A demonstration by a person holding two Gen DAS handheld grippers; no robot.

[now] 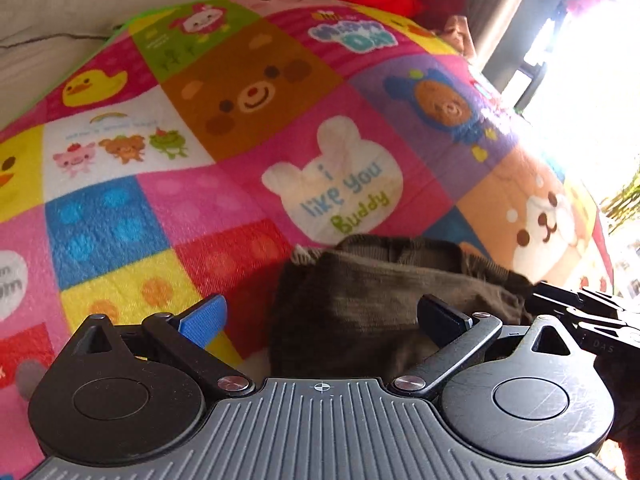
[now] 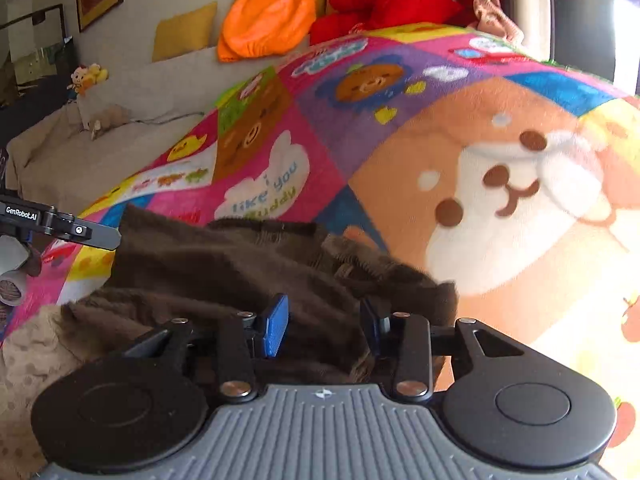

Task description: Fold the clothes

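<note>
Both the left gripper (image 1: 322, 316) and right gripper (image 2: 324, 320) gape wide over the dark brown corduroy garment (image 2: 240, 264); clamping only its top layer could drag the bunched cloth askew.

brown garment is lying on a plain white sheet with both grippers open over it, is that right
Not quite. The brown garment lies on a colourful patchwork blanket printed with cartoon animals, not a plain white sheet; the left wrist view shows this best. The rest holds: the left gripper and the right gripper are both open over it.
</note>
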